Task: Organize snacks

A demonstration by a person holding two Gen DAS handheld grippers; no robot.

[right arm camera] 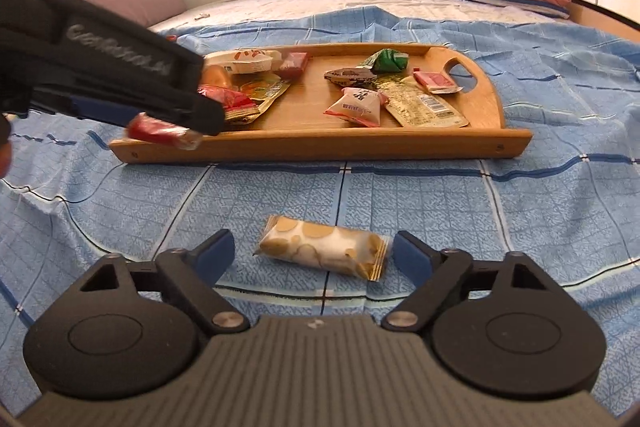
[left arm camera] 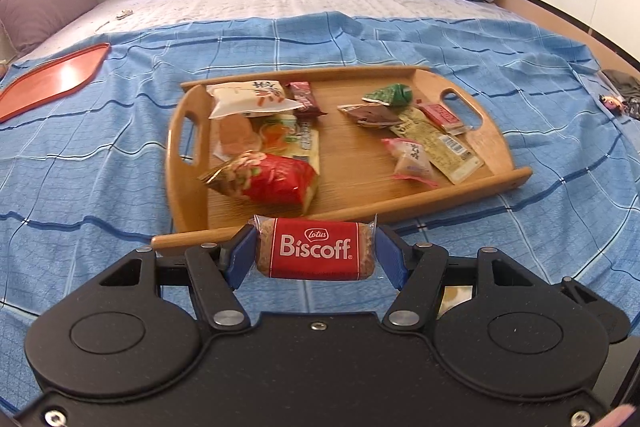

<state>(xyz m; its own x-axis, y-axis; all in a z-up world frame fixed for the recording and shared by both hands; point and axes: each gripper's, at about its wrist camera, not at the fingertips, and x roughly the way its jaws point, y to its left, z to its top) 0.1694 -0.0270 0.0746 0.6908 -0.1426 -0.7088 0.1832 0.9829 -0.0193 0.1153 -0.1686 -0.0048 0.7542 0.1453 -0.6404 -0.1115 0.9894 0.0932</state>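
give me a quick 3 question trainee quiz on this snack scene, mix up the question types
1. True or false: the left gripper is shut on the red Biscoff biscuit pack.
2. What lies between the right gripper fingers? A) green triangular packet B) white wrapped snack with tan circles C) nothing
3. Fill in: most snacks sit on the light wooden handled tray, which rests on a blue checked ____.

Key
1. True.
2. B: the white wrapped snack with tan circles lies on the blue checked bedsheet, pads not touching it.
3. Bedsheet.
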